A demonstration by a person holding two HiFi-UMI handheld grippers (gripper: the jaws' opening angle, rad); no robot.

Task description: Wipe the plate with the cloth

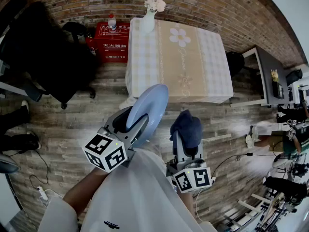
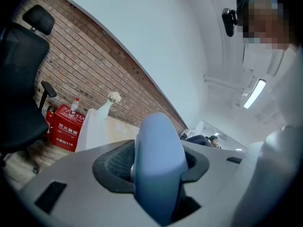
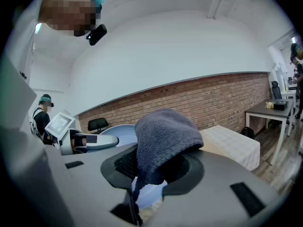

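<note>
A pale blue plate (image 1: 148,111) stands on edge in the air, my left gripper (image 1: 129,124) shut on its lower rim. In the left gripper view the plate (image 2: 158,162) fills the gap between the jaws, edge-on. A dark blue cloth (image 1: 187,127) is bunched in my right gripper (image 1: 186,144), which is shut on it. The cloth (image 3: 163,138) droops over the jaws in the right gripper view, and the plate (image 3: 118,132) shows to its left, a short way off. Cloth and plate are apart.
A table (image 1: 193,81) with a checked cloth stands ahead, a white vase of flowers (image 1: 150,14) at its far left corner. A red box (image 1: 110,42) with a bottle sits by the brick wall. Black office chairs (image 1: 43,52) stand at left. Wooden floor lies below.
</note>
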